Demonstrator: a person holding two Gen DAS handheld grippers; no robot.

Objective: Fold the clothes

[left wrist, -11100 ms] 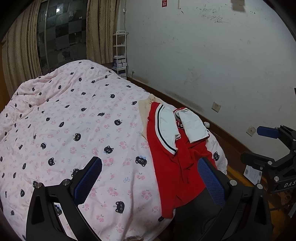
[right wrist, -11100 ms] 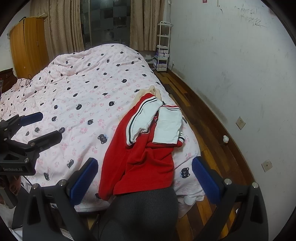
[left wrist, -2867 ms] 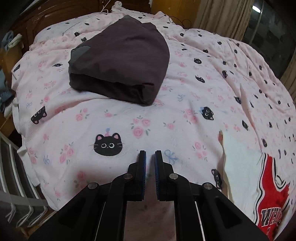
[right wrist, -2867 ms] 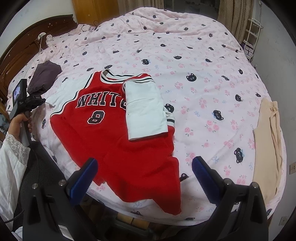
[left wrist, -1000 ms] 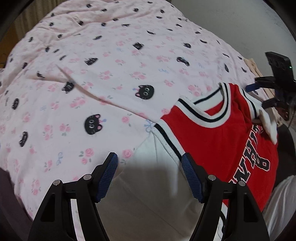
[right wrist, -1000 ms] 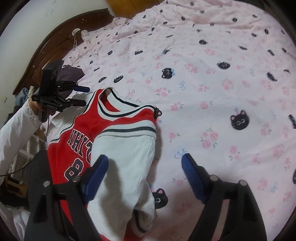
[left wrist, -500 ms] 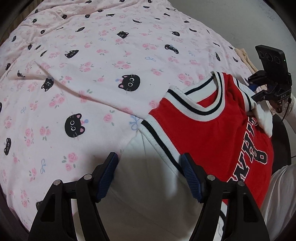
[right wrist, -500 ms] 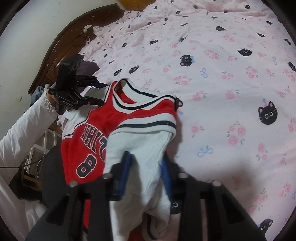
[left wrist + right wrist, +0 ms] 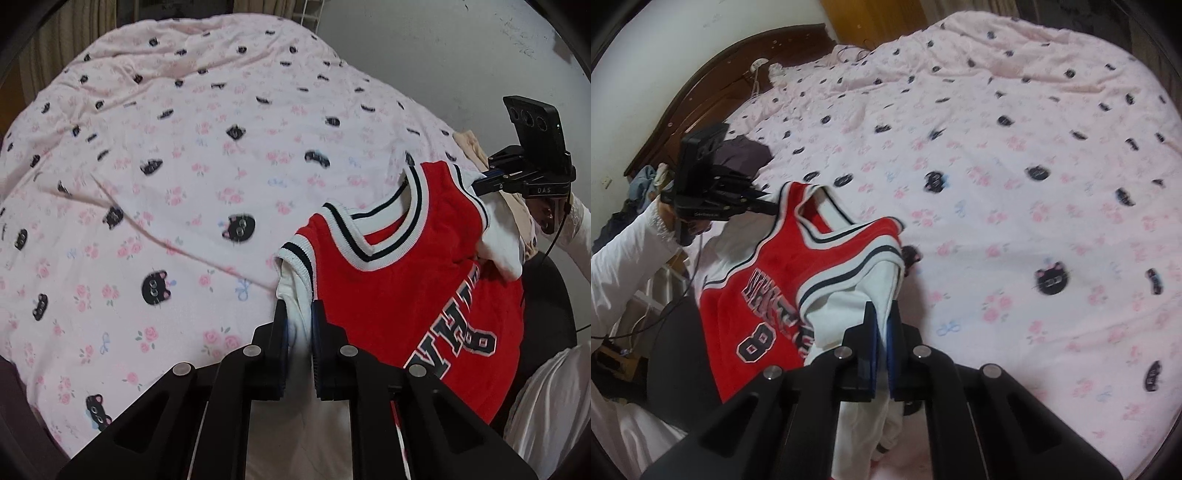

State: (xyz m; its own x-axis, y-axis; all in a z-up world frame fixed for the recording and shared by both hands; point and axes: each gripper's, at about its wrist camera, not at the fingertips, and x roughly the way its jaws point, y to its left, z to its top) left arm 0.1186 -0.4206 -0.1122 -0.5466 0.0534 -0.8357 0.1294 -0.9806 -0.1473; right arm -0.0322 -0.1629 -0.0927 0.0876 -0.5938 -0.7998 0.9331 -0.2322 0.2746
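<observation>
The red jersey (image 9: 406, 280) with white sleeves is hanging by its shoulders above the near edge of the bed (image 9: 184, 184), its hem trailing toward the person's dark lap. The left tool (image 9: 298, 325), its jaws having just been closing, is clenching one white sleeve. The right tool (image 9: 882, 325), likewise just closed, is pinching the other sleeve. A dark folded garment (image 9: 746, 153) is lying near the headboard (image 9: 713, 88).

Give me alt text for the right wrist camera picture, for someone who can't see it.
The right gripper is shut on a white sleeve of a red basketball jersey, lifting it off a pink quilt printed with black cats. At left, the left gripper pinches the jersey's other shoulder.
</observation>
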